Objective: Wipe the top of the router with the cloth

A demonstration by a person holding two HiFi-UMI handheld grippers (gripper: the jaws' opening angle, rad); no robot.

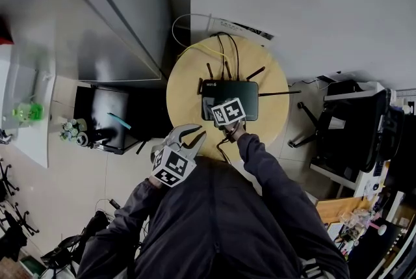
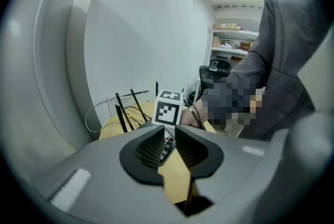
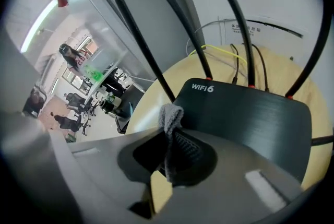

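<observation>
The black router [image 1: 229, 90] lies flat near the middle of the frame in the head view, on a round wooden table [image 1: 182, 97], its antennas [image 1: 208, 70] rising along the far edge and yellow and black cables [image 1: 221, 48] running off toward the wall at the top. In the right gripper view it fills the right half, with "WIFI6" printed on its near left corner. A grey cloth [image 3: 171, 122] stands bunched at lower centre of that view, pinched between the jaws of the right gripper [image 3: 170, 137], its top fold overlapping the router's left edge; whether it touches the lid cannot be made out. In the head view this gripper's marker cube sits over the router's near edge. The left gripper [image 1: 190, 137] hangs lower left of the router, over the table's near rim; its jaws stand narrowly apart with nothing between them. A black chair [image 1: 348, 125] stands at the right edge.
</observation>
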